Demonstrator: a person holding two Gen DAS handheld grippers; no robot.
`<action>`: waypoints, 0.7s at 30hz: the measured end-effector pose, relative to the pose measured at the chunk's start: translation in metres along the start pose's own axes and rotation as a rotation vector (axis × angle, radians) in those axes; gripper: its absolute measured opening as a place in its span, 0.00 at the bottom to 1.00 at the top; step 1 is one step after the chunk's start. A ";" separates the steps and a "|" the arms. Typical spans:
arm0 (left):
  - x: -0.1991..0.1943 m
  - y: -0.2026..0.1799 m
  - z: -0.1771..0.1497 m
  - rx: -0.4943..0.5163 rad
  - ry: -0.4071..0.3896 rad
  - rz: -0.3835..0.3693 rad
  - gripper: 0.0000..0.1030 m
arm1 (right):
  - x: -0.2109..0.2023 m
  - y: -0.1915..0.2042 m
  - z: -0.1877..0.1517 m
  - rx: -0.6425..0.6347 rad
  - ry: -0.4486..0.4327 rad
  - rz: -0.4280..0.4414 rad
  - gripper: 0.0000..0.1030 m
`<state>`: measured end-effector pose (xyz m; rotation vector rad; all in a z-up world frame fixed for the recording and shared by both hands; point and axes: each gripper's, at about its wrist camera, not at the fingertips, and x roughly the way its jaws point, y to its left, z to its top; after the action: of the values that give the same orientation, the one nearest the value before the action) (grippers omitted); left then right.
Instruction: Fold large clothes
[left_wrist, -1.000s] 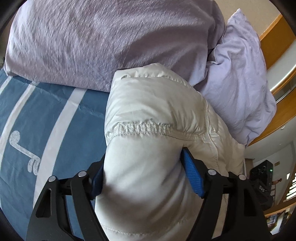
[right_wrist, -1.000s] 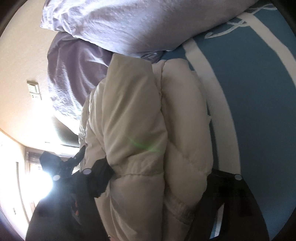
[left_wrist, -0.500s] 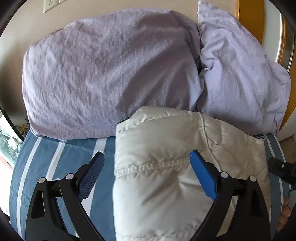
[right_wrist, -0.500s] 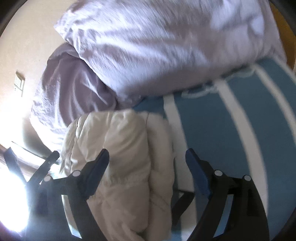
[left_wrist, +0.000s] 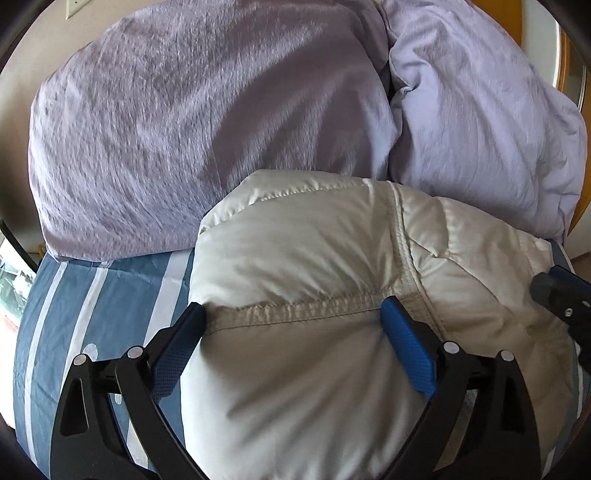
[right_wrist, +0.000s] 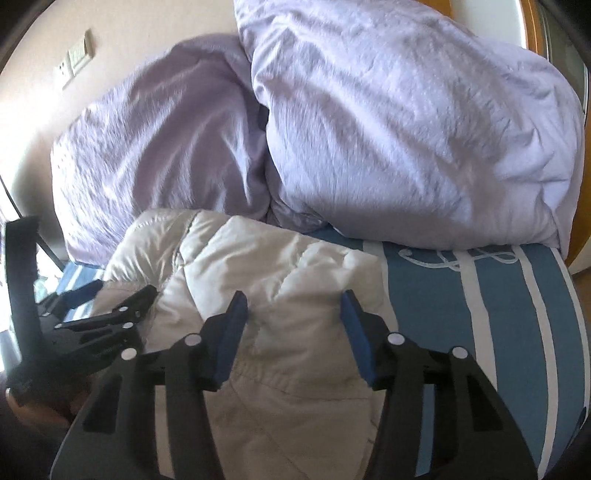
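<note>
A cream puffer jacket (left_wrist: 295, 240) lies folded into a thick bundle on the blue striped bedsheet (left_wrist: 92, 295), its far edge against the pillows. My left gripper (left_wrist: 291, 308) is open wide and straddles the bundle's left end along a stitched seam. Its left pad sits at the jacket's edge and its right pad rests on top. My right gripper (right_wrist: 294, 297) hovers over the jacket (right_wrist: 295, 258) at its right end. Its jaws are closing, and the fabric shows in the gap without being pinched. One right finger (left_wrist: 565, 295) shows at the left wrist view's edge.
Two lilac pillows (left_wrist: 184, 129) (left_wrist: 480, 129) stand against the wall just behind the jacket. A wooden frame (right_wrist: 532, 29) is at the far right, and a wall switch plate (right_wrist: 77, 55) at the upper left. Bare striped sheet (right_wrist: 461, 314) lies to the jacket's right.
Both grippers have let go of the jacket bundle, and both views have rolled upright. The right gripper has risen above the jacket and its jaws have narrowed since half a second ago.
</note>
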<state>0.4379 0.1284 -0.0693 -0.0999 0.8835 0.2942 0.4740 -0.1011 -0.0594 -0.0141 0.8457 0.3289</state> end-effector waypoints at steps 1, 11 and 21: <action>0.002 0.001 -0.001 -0.001 0.000 -0.003 0.94 | 0.003 0.002 -0.002 -0.014 -0.001 -0.015 0.52; 0.005 0.001 -0.003 -0.003 -0.014 -0.002 0.99 | 0.017 -0.005 -0.024 0.002 -0.005 -0.063 0.66; 0.009 0.001 -0.004 0.000 -0.026 -0.004 0.99 | 0.027 -0.012 -0.029 0.014 0.008 -0.052 0.67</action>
<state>0.4401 0.1303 -0.0794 -0.0977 0.8574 0.2917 0.4731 -0.1092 -0.1000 -0.0240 0.8542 0.2743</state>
